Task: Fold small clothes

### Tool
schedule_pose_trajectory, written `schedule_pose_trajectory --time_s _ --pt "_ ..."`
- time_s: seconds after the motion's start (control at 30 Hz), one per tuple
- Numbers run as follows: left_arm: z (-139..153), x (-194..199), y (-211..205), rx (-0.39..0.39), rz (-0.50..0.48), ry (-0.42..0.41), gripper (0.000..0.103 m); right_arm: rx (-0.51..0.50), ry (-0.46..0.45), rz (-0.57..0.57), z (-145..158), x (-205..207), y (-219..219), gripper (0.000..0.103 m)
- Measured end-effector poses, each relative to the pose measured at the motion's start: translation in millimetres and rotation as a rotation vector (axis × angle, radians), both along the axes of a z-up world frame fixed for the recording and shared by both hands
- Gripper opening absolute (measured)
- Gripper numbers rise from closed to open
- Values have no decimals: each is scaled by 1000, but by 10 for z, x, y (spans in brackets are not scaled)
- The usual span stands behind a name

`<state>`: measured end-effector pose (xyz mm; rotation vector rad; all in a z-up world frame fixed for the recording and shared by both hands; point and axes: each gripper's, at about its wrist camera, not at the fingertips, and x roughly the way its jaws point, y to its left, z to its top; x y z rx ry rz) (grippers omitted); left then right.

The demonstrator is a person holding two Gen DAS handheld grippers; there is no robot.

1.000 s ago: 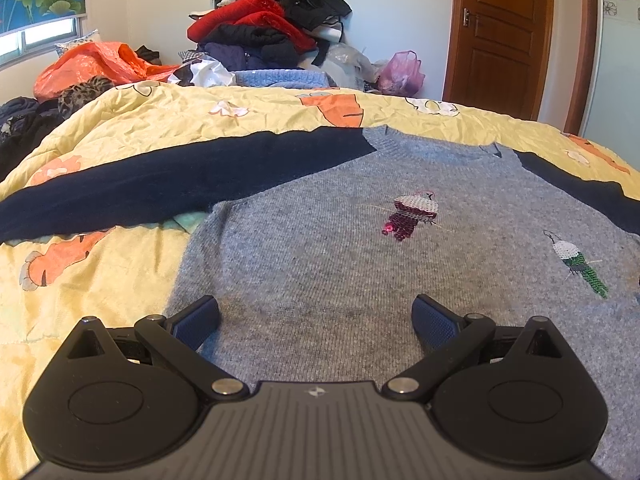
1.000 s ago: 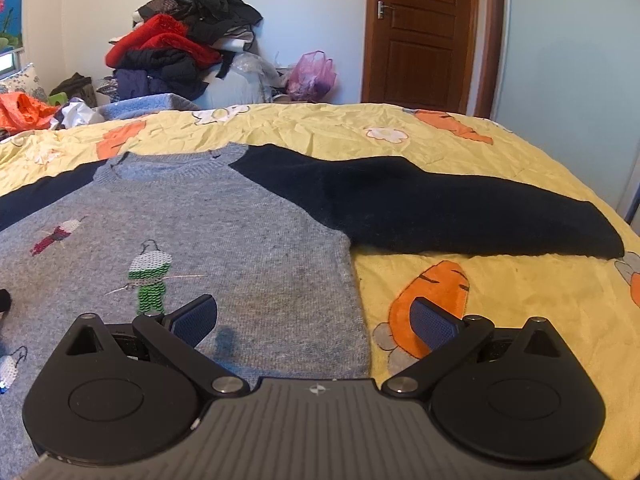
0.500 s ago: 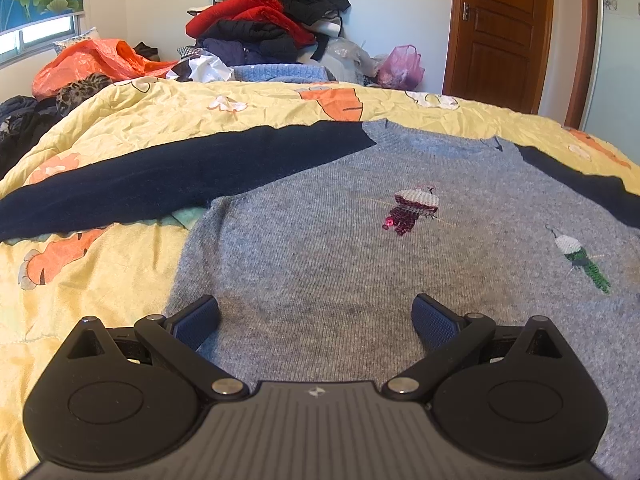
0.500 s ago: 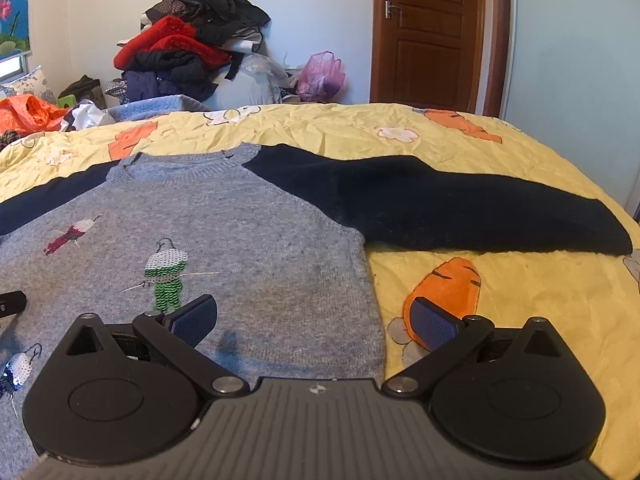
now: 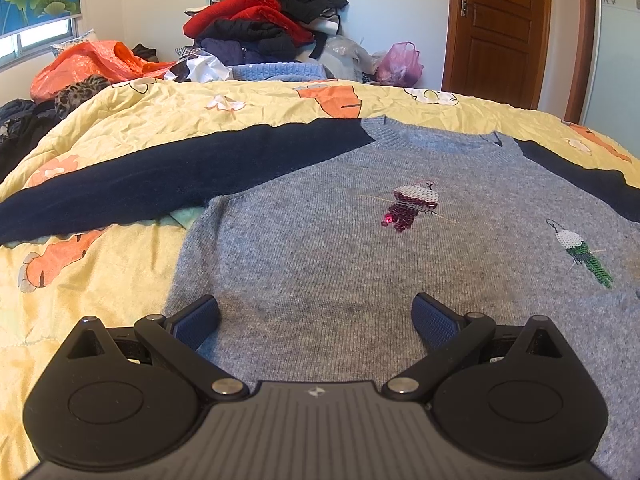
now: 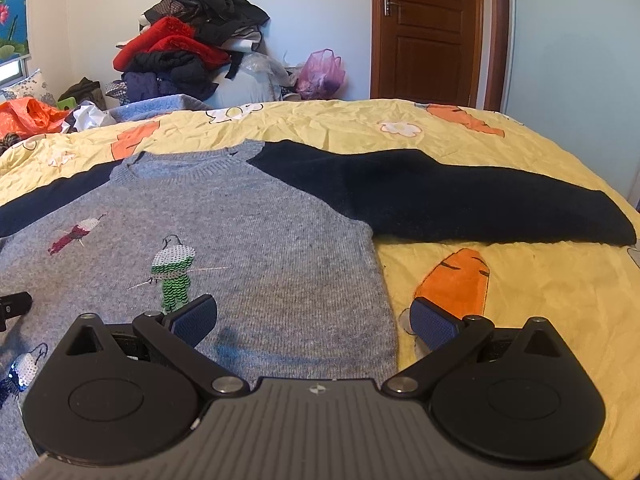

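the grey sweater (image 5: 340,264) is lying flat on the bed (image 6: 540,280), both navy sleeves spread out, so no fold done yet and everything's left. my left claw (image 5: 316,316) and right claw (image 6: 314,316) are both wide open over the hem, holding nothing. no readable labels anywhere.

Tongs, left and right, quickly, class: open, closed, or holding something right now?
Left tongs: open, holding nothing, above the grey sweater.
Right tongs: open, holding nothing, over the sweater's side edge and the yellow bedspread.
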<state>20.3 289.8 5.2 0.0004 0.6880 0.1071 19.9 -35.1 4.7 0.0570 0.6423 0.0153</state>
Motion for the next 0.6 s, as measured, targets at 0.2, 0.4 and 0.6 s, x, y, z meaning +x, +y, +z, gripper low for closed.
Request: schedule_pose_trajectory --time_s 0.2,0.4,0.6 --pt "1 -6 0 0 1 -1 103 -1 -1 -7 5 -1 -6 103" --pt "1 -8 4 -2 0 -1 103 -2 2 -3 -7 3 -1 103" --pt "0 -9 3 -2 1 -1 103 0 3 -1 -9 -1 11 103"
